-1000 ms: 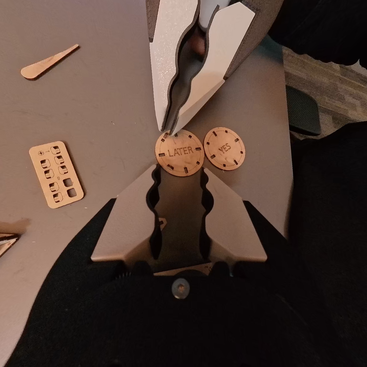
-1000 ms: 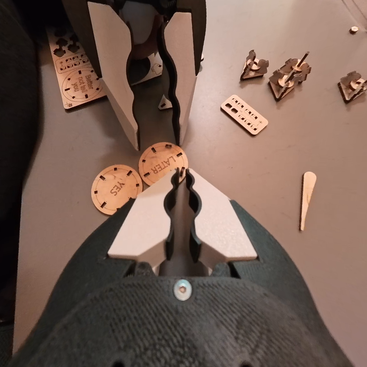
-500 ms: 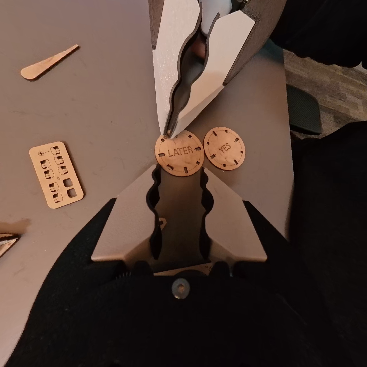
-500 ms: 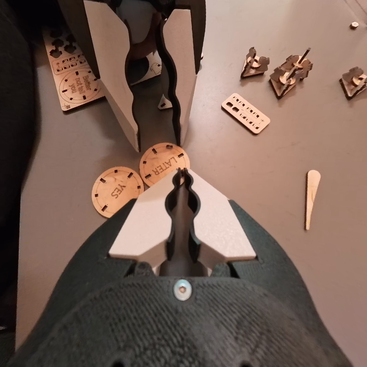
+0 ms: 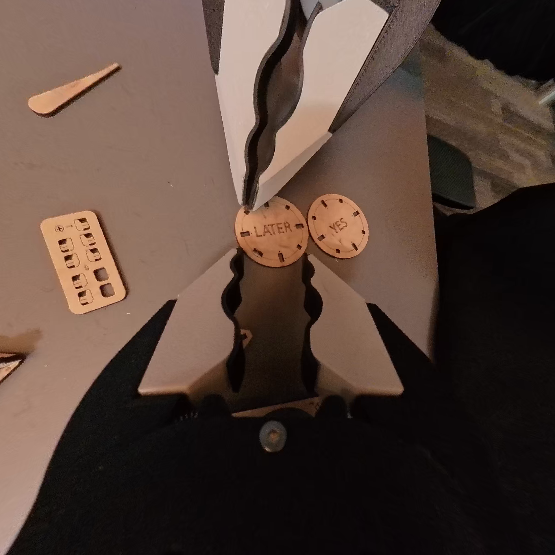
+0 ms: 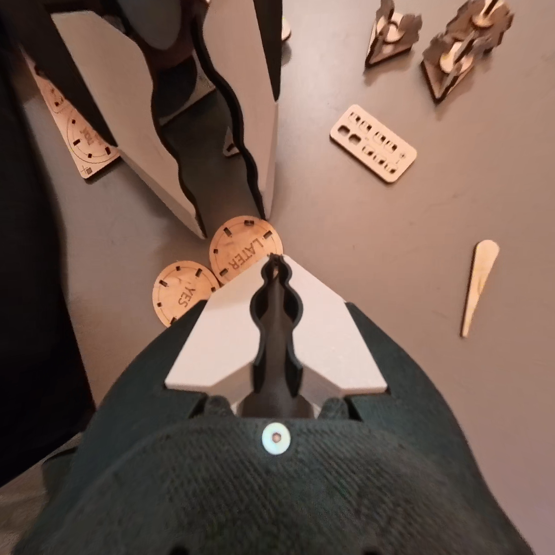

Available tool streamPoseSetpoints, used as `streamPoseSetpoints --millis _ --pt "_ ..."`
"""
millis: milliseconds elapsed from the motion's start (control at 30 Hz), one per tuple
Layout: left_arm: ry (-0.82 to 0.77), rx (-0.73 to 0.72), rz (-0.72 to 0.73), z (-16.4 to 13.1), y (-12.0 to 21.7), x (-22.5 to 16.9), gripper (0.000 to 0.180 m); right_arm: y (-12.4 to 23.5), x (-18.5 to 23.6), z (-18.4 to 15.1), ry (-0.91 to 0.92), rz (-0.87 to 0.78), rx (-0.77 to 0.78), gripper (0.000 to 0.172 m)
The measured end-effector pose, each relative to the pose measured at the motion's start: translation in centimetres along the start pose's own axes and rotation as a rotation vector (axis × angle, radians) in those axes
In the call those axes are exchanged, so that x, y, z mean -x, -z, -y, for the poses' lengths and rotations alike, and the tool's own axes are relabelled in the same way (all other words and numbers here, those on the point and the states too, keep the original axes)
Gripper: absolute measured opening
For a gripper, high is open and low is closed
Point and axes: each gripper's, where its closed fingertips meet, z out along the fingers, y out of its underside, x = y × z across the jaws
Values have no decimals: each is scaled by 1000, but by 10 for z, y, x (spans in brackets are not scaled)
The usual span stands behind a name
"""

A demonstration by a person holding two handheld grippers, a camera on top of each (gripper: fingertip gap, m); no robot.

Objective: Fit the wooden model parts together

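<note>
Wooden disc with slots round its rim is lying flat on the grey tabletop, between the two claws and near the tabletop's 3 o'clock edge in the left wrist view.

The left claw is reaching in from 6 o'clock with its fingers standing well apart and nothing between them. Its fingertips are flanking the disc's near rim at about 5 and 7 o'clock. Whether they are touching the wood cannot be told.

The right claw is coming in from 12 o'clock in the left wrist view. Its fingers are closed together on nothing, and the joined tip is resting at the disc's rim at about 11 o'clock, by one of the slots.

A cut wooden sheet is lying partly hidden behind the left claw, at 10 o'clock in the right wrist view. Small assembled wooden pieces are standing at 1 o'clock there.

A perforated wooden card is lying well apart at the disc's 9 o'clock. A second slotted disc is lying just beside the first at its 3 o'clock. A teardrop-shaped wooden stick is lying far off at 10 o'clock.
</note>
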Motion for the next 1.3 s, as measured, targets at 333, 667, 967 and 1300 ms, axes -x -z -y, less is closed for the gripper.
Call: streamPoseSetpoints --millis 333,667,967,1300 --pt "-26 10 57 -1 -1 4 30 1 -1 -3 -105 68 204 1" --pt "46 3 42 -2 1 9 14 -2 1 0 -210 156 265 1" --pt "66 1 26 -2 1 9 13 -2 1 -1 -219 127 336 0" --pt "68 1 24 -2 1 9 12 -1 2 -4 -324 155 374 0"
